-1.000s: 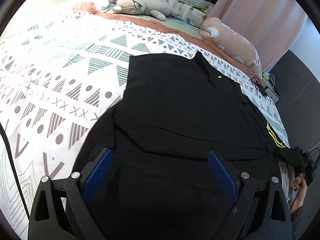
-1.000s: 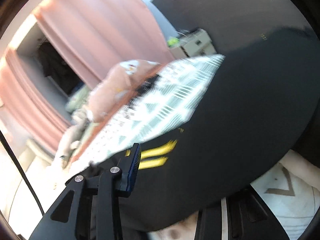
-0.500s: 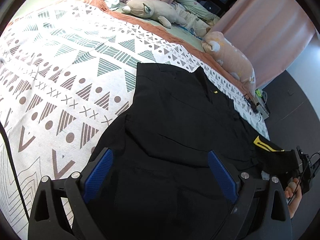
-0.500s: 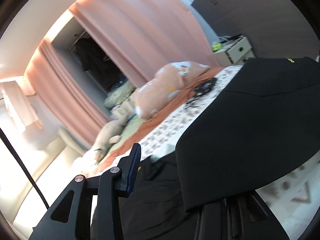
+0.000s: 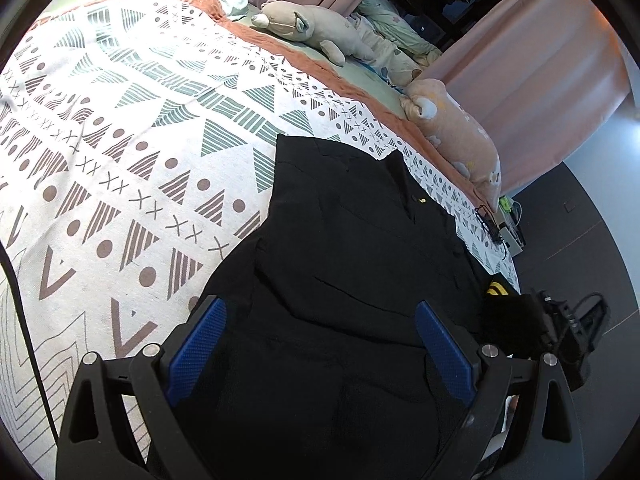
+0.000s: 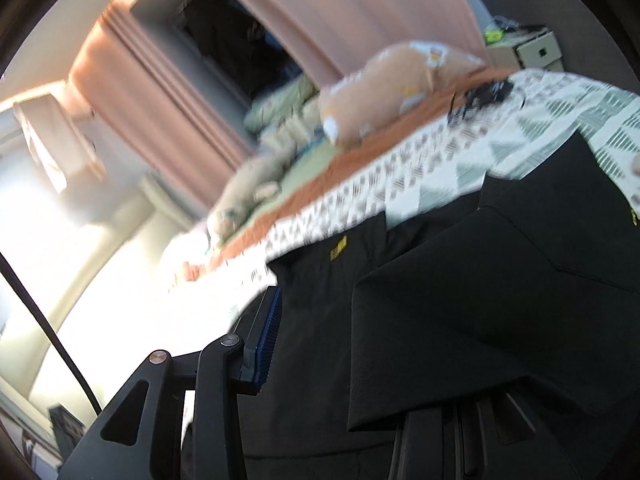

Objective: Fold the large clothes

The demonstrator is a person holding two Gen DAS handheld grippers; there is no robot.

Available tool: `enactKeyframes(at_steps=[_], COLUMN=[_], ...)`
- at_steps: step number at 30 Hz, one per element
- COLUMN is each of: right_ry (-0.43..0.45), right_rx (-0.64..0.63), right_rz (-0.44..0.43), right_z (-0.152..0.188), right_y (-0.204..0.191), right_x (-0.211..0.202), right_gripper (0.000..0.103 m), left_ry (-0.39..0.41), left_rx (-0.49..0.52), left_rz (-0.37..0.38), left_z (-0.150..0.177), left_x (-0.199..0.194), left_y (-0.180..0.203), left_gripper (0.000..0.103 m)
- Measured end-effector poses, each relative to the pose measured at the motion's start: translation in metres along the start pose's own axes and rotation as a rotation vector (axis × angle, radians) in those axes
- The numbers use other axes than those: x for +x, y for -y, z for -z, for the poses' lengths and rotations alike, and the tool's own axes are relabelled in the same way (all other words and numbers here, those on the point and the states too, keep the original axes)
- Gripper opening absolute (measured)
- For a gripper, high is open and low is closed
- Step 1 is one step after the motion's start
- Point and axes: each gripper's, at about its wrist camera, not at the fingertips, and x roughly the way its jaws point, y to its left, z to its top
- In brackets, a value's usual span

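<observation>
Two sets of fingers: left gripper (image 5: 320,354) spread wide, grasping nothing, hovering over black garment (image 5: 352,264) lying on patterned bed (image 5: 120,168). Right gripper (image 6: 360,364) clamped on a lifted garment fold (right finger hidden beneath cloth). Plush toys (image 5: 452,132) lined up beyond, near pink curtains (image 5: 540,80).
</observation>
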Motion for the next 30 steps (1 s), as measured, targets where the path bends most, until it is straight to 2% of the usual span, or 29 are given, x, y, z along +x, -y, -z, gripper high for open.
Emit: enactKeyframes(at_steps=[4,8,11,12,13,15,21,25,30], right_ry=[-0.105,-0.259,-0.295,-0.291,-0.284,-0.276,-0.256,-0.200,-0.120], right_rx=[0.008,0.066,0.097,0.104,0.111,0.122,0.224,0.265,0.358], right_rz=[0.046,0.110,0.118,0.118,0.118,0.137,0.149,0.184,0.232], right_z=[0.005,0.013,0.012,0.011,0.009,0.006,0.016,0.025,0.022], right_y=[-0.003,0.010,0.016,0.019,0.019,0.024,0.047,0.062,0.098], right_x=[0.042,0.081,0.083,0.081,0.076,0.060,-0.005,-0.059,-0.099], right_gripper=[0.035,0.036,0.054,0.063,0.071,0.076,0.077,0.077,0.077], left_ry=[-0.003,0.001,0.002,0.002,0.001,0.001,0.008,-0.001,0.008], left_rx=[-0.026,-0.033,-0.040,-0.040,-0.040,-0.042,-0.029,-0.017,-0.022], left_rz=[0.017,0.023,0.031,0.033,0.037,0.047,0.061,0.070,0.070], left_z=[-0.002,-0.004,-0.004,-0.004,-0.004,-0.003,0.000,0.004,0.006], left_x=[-0.002,-0.005,-0.008,-0.008,-0.008,-0.009,-0.012,-0.011,-0.011], left_y=[-0.006,-0.011,-0.012,-0.011,-0.010,-0.009,-0.001,0.004,0.009], left_gripper=[0.097,0.097,0.097,0.097,0.097,0.097,0.097,0.097,0.097])
